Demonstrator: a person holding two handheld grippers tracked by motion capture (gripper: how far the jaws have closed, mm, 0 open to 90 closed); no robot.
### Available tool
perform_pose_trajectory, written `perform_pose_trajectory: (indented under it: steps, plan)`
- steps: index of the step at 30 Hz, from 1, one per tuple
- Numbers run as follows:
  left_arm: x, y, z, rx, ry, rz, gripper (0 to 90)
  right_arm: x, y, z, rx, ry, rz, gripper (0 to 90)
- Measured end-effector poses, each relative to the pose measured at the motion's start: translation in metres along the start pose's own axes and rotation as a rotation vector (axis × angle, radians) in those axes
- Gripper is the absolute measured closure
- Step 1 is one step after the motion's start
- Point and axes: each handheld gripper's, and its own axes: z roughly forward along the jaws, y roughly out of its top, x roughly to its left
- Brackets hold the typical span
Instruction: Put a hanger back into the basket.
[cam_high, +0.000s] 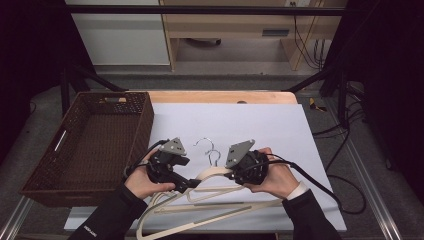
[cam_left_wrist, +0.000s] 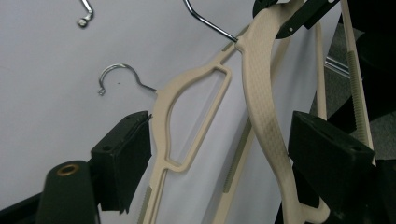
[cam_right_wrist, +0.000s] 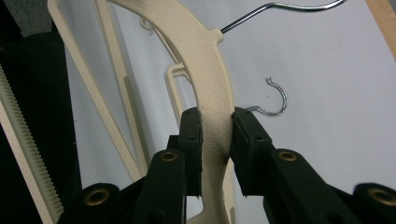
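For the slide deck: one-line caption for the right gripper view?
Right gripper clamps the upper cream hanger's arm between its fingers above a white sheet.

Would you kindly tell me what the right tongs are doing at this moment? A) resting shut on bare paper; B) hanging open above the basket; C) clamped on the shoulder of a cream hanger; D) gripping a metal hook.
C: in the right gripper view the right tongs have both black jaws pressed against the textured shoulder of the upper cream hanger, below its metal hook.
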Motion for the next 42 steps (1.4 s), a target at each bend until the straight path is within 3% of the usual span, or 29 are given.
perform_pose_trajectory:
  steps: [7,12,15,22,32,39,41,42]
  plan:
    - [0.0,0.008,0.014,0.057,-0.063,0.007,30.8,0.003,0.001,0.0,-0.006,-0.002,-0.017,74.8]
    - [-0.001,0.012,0.021,0.087,-0.104,0.007,44.5,0.004,0.002,0.0,-0.02,-0.005,-0.031,74.8]
    - [-0.001,0.013,0.024,0.096,-0.132,-0.006,48.9,0.005,0.003,0.001,-0.018,-0.008,-0.041,74.8]
    - [0.0,0.014,0.025,0.092,-0.181,-0.042,70.4,0.007,0.005,0.003,-0.037,-0.012,-0.065,74.8]
    - [0.006,0.013,0.025,0.094,-0.195,-0.136,76.7,0.007,0.006,0.004,-0.059,-0.019,-0.076,74.8]
    - [0.006,0.014,0.022,0.073,-0.231,-0.172,81.0,0.008,0.006,0.005,-0.054,-0.042,-0.091,75.1]
    - [0.005,0.014,0.02,0.063,-0.263,-0.173,85.4,0.008,0.006,0.006,-0.057,-0.042,-0.091,75.7]
    - [0.003,0.015,0.019,0.059,-0.252,-0.162,85.4,0.008,0.006,0.006,-0.057,-0.042,-0.091,75.7]
